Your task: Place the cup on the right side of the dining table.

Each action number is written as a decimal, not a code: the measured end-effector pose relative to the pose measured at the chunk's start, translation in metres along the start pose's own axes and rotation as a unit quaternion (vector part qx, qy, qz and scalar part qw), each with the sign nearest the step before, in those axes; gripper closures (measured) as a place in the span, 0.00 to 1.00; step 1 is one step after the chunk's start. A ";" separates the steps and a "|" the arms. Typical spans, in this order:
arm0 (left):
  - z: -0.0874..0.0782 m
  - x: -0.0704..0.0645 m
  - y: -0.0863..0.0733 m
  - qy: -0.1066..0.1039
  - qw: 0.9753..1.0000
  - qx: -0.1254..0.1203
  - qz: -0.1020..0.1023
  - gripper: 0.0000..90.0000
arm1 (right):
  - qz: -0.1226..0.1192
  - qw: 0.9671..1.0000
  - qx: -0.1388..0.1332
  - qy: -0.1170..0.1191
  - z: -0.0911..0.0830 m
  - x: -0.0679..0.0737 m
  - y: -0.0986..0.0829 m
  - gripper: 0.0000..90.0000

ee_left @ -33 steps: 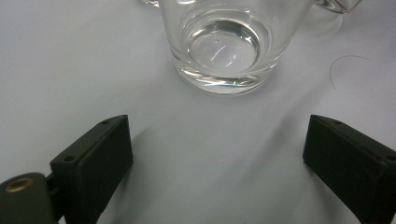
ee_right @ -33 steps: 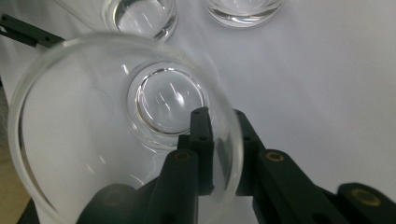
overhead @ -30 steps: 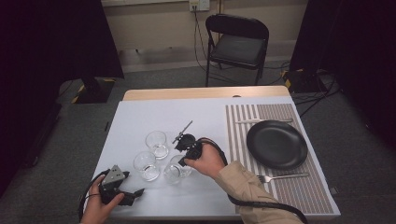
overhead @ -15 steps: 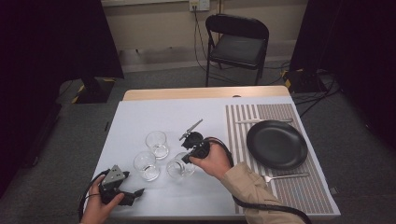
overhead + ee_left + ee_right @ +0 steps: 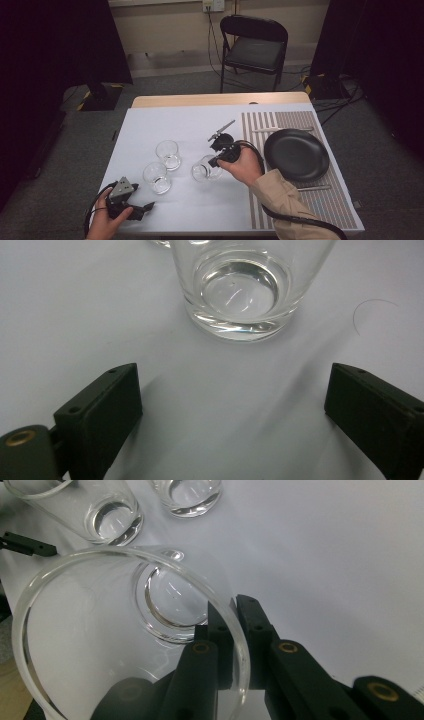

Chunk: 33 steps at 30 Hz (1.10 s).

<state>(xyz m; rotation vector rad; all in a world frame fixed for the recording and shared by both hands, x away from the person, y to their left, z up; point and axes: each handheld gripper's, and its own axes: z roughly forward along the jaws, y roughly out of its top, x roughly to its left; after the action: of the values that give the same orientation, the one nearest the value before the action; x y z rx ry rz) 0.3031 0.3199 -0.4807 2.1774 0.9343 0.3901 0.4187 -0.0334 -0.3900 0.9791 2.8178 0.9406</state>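
Three clear drinking glasses are on the white table cover. My right gripper [image 5: 216,159] [image 5: 235,614] is shut on the rim of one glass [image 5: 206,170] [image 5: 125,645], one jaw inside the wall and one outside. That glass is tilted and held just above the table. Left of it, two other glasses [image 5: 167,154] [image 5: 157,177] stand upright; they also appear far off in the right gripper view [image 5: 187,492] [image 5: 107,517]. My left gripper [image 5: 144,206] [image 5: 230,410] rests near the front left edge, open, with nothing between its jaws. A glass [image 5: 235,290] stands just ahead of it.
A black plate [image 5: 296,154] sits on a striped placemat [image 5: 260,130] at the right, with a fork [image 5: 314,188] in front of it and a knife [image 5: 280,129] behind it. A folding chair [image 5: 255,47] stands beyond the table's far edge.
My right gripper has carried its glass to the right and slightly away from the other two, tilting it. The left gripper has stayed in place.
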 end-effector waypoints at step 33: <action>0.000 0.000 0.000 0.000 1.000 0.000 0.000 0.08 | 0.046 0.999 -0.003 -0.026 -0.019 -0.037 -0.017 0.95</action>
<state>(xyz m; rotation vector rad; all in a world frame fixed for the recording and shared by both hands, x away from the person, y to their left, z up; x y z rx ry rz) 0.3030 0.3200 -0.4807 2.1773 0.9339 0.3905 0.4348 -0.0751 -0.3902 1.1255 2.7458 0.9173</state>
